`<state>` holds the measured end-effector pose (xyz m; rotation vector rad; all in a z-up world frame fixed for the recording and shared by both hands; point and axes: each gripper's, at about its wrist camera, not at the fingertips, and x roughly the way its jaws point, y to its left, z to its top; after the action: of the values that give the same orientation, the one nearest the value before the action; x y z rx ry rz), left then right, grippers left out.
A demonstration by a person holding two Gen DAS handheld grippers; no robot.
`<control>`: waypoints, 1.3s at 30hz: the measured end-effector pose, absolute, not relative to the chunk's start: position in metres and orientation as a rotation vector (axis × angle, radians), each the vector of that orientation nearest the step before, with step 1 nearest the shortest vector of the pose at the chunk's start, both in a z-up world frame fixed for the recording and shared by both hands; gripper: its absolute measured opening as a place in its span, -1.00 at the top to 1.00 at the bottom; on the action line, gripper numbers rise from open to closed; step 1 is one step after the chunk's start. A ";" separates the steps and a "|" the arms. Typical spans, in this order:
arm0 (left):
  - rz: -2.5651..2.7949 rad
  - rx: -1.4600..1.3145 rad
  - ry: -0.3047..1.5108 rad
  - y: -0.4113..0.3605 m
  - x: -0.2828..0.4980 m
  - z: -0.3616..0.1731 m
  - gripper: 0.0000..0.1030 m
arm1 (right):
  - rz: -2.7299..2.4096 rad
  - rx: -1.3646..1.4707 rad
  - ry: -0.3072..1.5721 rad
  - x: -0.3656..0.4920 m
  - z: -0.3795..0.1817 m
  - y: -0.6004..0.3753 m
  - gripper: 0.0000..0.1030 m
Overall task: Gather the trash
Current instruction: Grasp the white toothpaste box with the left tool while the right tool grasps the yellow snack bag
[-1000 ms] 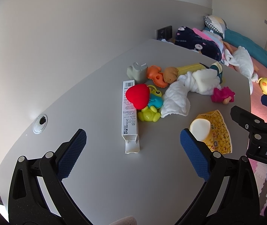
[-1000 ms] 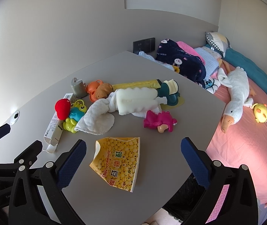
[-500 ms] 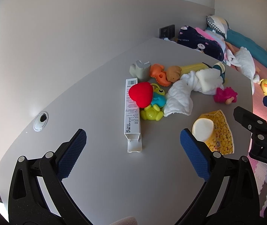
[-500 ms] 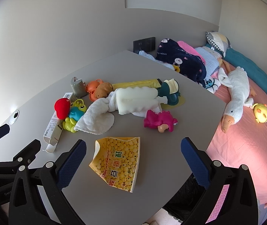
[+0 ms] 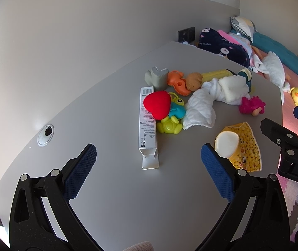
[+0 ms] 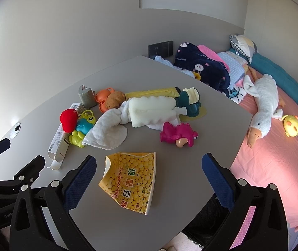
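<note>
A crushed yellow paper cup (image 6: 130, 179) lies on the grey table (image 6: 211, 125), just ahead of my right gripper (image 6: 149, 175), which is open and empty above the near edge. The cup also shows in the left wrist view (image 5: 238, 146). A long white carton (image 5: 147, 125) with an open end lies ahead of my left gripper (image 5: 146, 167), which is open and empty; the carton shows in the right wrist view too (image 6: 62, 138). A yellow wrapper (image 6: 153, 93) lies at the back of the pile.
Toys are heaped mid-table: a red heart (image 5: 157, 104), green frog (image 5: 169, 125), white towel (image 6: 111, 131), pink toy (image 6: 178, 136), orange toy (image 5: 177, 81), teal holder (image 6: 190, 102). A bed (image 6: 274, 146) with a plush goose (image 6: 264, 108) lies to the right. A cable grommet (image 5: 45, 135) sits left.
My left gripper has drifted slightly left and back, so the carton and toys sit a little further right in its view. The right gripper has barely moved. Both stay open.
</note>
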<state>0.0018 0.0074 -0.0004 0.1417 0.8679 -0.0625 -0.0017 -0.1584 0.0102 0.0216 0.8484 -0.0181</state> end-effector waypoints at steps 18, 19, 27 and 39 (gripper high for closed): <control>-0.022 0.118 0.921 0.021 0.019 -0.018 -0.88 | 0.008 0.092 0.923 0.001 -0.014 -0.165 -0.83; -0.018 0.114 0.923 0.023 0.021 -0.019 -0.88 | 0.011 0.093 0.928 0.002 -0.014 -0.164 -0.79; -0.023 0.110 0.950 0.029 0.041 -0.030 -0.80 | 0.068 0.087 0.990 0.016 -0.028 -0.151 -0.40; -0.024 0.133 1.033 0.029 0.077 -0.058 -0.56 | 0.117 0.047 1.048 0.034 -0.048 -0.131 0.01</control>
<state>0.0765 0.0290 -0.0581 0.1331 1.0334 -0.0244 0.0343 -0.1308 -0.0484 0.0475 1.0481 0.1171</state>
